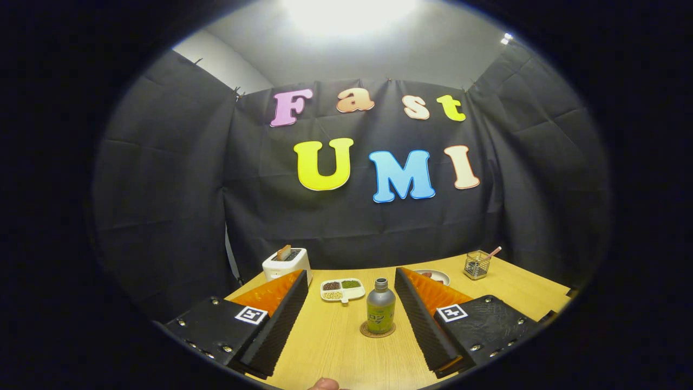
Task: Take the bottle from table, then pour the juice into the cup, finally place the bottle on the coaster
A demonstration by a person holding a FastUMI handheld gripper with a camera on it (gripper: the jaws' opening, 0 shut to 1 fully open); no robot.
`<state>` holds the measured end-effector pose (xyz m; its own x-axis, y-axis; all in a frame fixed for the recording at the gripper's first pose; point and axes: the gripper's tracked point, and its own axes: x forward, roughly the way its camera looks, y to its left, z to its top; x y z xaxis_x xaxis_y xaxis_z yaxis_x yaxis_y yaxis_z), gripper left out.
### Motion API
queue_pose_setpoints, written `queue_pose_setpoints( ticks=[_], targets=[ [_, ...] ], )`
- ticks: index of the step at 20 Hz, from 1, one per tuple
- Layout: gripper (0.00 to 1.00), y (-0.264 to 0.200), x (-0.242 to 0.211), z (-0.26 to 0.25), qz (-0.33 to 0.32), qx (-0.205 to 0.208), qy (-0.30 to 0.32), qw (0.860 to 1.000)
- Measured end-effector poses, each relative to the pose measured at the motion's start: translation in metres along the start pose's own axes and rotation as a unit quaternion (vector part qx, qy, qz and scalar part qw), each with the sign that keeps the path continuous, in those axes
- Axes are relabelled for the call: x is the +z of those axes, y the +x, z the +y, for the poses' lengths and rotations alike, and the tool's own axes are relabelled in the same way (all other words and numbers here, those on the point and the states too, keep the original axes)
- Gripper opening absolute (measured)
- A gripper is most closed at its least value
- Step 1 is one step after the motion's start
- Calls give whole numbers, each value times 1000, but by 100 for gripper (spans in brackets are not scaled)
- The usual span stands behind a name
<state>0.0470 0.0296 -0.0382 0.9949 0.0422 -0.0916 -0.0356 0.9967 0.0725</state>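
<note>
Hand-held gripper hangs over the near part of the pale wooden desk with its two ridged fingers spread wide and nothing between the pads; it has hold of nothing. The small green metal bottle with a grey screw cap stands upright on a round brown coaster, ahead of the fingertips and closer to the right finger than to the left one, apart from both.

No cup can be made out on the desk from this angle, so where the juice belongs cannot be told. Beyond the bottle lies a white three-part dish of beans and seeds; a white toaster with a slice in its slot stands behind the left finger, a white plate peeks out behind the right finger, and a clear square holder with a pink stick sits further back on the right.

The main risk, as I judge it, comes from the bottle sitting off centre in the gap. A straight advance could let the right finger strike its side first and tip it or slide it off the coaster. A grip too high, at the narrow neck, might let the smooth metal slip or swing. Pushing too far forward could also nudge the dish behind it.
</note>
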Motion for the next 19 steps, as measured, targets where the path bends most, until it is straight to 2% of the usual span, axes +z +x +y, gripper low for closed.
queue_pose_setpoints(
  ticks=[19],
  targets=[
    [98,-8,7,6,-6,3,-17,1000]
  ],
)
